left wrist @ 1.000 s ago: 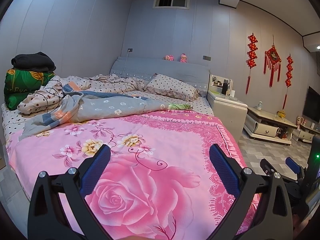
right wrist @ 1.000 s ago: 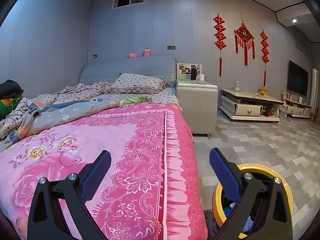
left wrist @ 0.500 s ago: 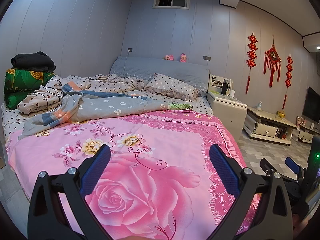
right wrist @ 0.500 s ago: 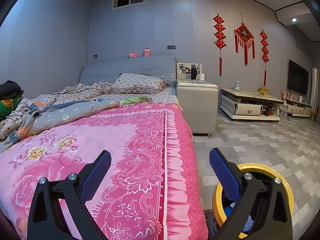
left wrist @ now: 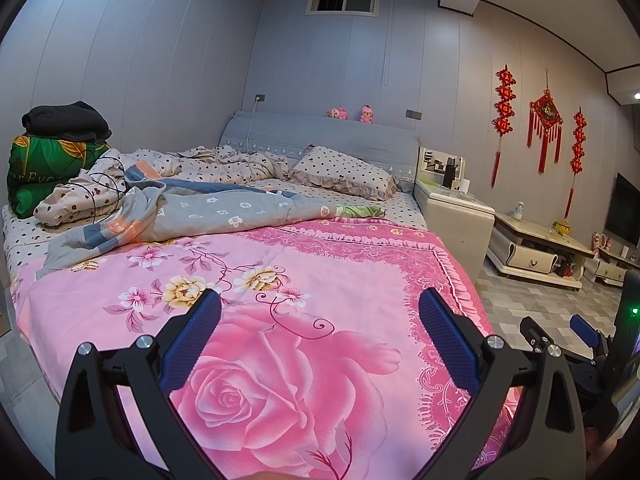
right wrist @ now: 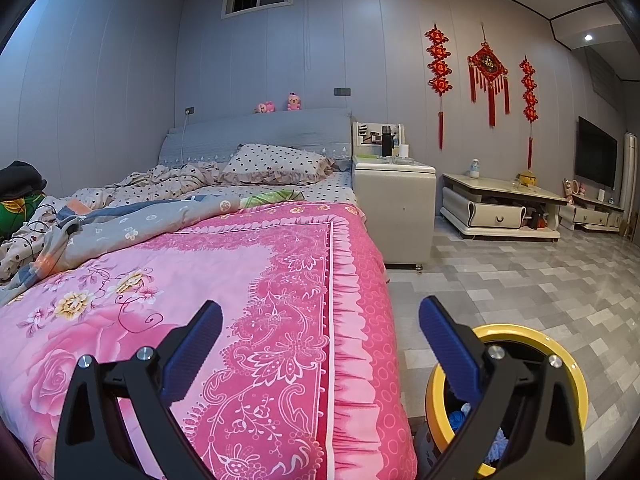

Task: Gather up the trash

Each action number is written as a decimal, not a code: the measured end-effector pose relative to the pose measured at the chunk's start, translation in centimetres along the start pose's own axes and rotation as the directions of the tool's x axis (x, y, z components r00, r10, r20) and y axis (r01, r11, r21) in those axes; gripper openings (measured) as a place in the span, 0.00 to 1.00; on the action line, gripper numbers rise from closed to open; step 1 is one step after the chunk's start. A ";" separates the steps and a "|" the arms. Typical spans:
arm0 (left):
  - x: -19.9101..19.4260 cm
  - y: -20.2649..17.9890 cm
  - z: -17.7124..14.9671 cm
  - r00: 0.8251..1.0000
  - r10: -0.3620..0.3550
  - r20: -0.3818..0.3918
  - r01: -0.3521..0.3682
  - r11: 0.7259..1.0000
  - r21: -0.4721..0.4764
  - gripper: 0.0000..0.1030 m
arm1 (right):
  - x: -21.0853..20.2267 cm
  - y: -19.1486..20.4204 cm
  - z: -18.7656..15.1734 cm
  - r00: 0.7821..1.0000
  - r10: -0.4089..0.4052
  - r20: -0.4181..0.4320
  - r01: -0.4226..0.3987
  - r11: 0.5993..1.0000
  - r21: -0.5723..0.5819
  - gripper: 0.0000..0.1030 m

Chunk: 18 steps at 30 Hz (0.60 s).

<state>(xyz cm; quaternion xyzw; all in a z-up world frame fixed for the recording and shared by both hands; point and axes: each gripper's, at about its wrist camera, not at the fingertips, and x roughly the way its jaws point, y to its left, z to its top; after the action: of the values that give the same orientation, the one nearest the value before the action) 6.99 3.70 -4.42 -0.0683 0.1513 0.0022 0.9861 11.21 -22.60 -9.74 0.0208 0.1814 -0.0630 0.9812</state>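
We hover both claws, left (left wrist: 320, 332) and right (right wrist: 320, 332), spread wide and empty over the bed (left wrist: 320, 264), with the bin (right wrist: 560, 344) close by the right for drop-offs.

Left gripper (left wrist: 320, 320) is level and pointing straight ahead, its blue-padded fingers (left wrist: 192, 340) spread wide with nothing between them. Right gripper (right wrist: 320, 320) shows the same pose, fingers (right wrist: 448, 344) splayed far apart and empty. From the left wrist view, the right gripper (left wrist: 560, 330) shows low at the right edge, level with its partner.
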 end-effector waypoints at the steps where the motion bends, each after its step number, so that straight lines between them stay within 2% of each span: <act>1: 0.0 0.0 0.0 1.000 0.000 -0.001 0.000 1.000 0.001 0.92 | 0.0 0.0 0.0 1.000 0.000 -0.001 0.000 1.000 0.000 0.92; 18: 0.1 -0.1 -0.1 1.000 0.001 0.001 -0.001 1.000 0.004 0.92 | 0.2 -0.1 0.0 1.000 -0.002 -0.010 0.002 1.000 0.003 0.92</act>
<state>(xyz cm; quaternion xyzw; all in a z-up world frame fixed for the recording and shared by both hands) 7.02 3.59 -4.56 -0.0663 0.1508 0.0026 0.9863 11.34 -22.76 -9.84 0.0225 0.1863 -0.0640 0.9802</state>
